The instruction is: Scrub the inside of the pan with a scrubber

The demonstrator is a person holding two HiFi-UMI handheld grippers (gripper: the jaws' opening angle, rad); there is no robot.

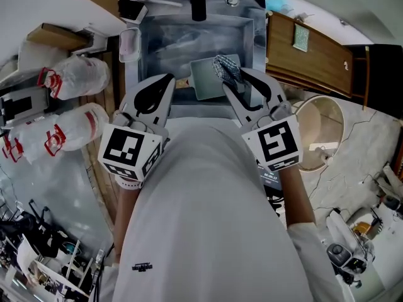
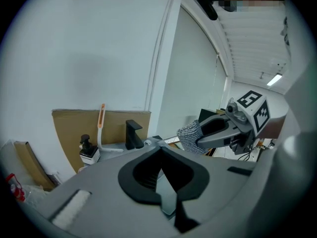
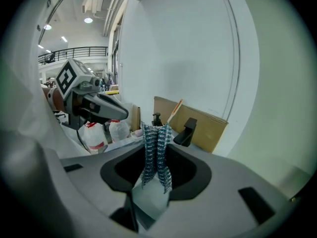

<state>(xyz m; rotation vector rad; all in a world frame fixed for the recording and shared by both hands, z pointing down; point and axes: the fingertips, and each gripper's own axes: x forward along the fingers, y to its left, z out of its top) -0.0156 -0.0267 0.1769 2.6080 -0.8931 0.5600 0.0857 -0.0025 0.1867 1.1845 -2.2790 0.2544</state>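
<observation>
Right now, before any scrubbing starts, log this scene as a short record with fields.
pan: square, grey-green, lying in the sink
scrubber: blue-grey mesh, over the pan's far right part
right gripper: jaws shut on the scrubber
left gripper: jaws together, nothing seen between them, tip by the pan's left edge
faucet: black, at the sink's far edge
contact: whether the scrubber touches the pan cannot be told
</observation>
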